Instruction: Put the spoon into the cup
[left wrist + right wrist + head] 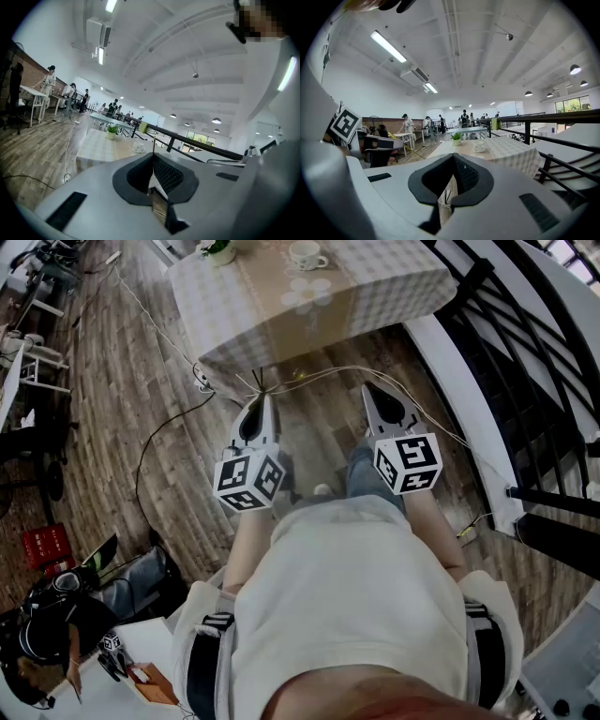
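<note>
Plant pot (217,248): sits at the far left corner of the table (394,292), not part of the job.
Left gripper (263,401): clamped fully together with nothing in it, held level-ish on the near side of the table and well short of its edge.
Cup (307,254): white, on a saucer toward the far side of the table, upright, nothing sticking out of it as far as anyone can see.
Spoon: can't spot it in any view; if it's on the table it's too small to make out.
Right gripper (368,390): jaws pressed together too, empty, hanging in front of the table's near edge just like the left one.
Progress: basically zero, by the look of it. Nothing grabbed yet, so walking up, picking up the spoon and dropping it in the cup are all left to do.
</note>
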### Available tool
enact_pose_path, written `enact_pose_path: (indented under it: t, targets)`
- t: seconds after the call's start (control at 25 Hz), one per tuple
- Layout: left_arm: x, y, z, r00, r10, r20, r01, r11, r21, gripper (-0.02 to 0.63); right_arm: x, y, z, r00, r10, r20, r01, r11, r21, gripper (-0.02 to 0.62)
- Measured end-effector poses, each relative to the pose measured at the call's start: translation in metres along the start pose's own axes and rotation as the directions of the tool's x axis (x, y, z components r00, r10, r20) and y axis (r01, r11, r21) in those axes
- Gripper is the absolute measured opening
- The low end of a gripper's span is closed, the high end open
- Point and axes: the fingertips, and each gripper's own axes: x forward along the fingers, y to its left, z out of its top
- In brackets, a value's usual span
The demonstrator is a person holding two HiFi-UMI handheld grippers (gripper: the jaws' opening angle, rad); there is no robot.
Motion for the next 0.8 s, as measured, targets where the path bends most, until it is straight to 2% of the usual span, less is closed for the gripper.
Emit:
enact_pose_path:
  t: [0.16,0.4,0.6,0.8]
  targets:
    - [-0.021,-0.006,-0.002,1.000,-0.003,0.006,0.003,0.999,0.034,0.005,-0.013,0.014,0.000,1.000,0.003,-0.013,-0.003,1.000,-0.018,0.000]
    - [-0.027,-0.001,0.002,0.999,0.019,0.039,-0.020,1.000,0.016,0.005,-0.015,0.019,0.003,1.000,0.026,-0.010,-0.027,0.999,-0.039,0.000]
    - [-0.023,-0.002,0.009,0.999,0.012,0.042,-0.013,1.000,0.026,0.005,-0.012,0.017,0.010,0.999,0.039,0.004,-0.039,0.999,-0.023,0.000]
    - [-0.027,-0.002,0.004,1.000,-0.008,0.030,0.007,0.999,0.046,0.005,-0.019,0.019,0.006,0.999,0.025,0.027,-0.026,0.999,0.038,0.001]
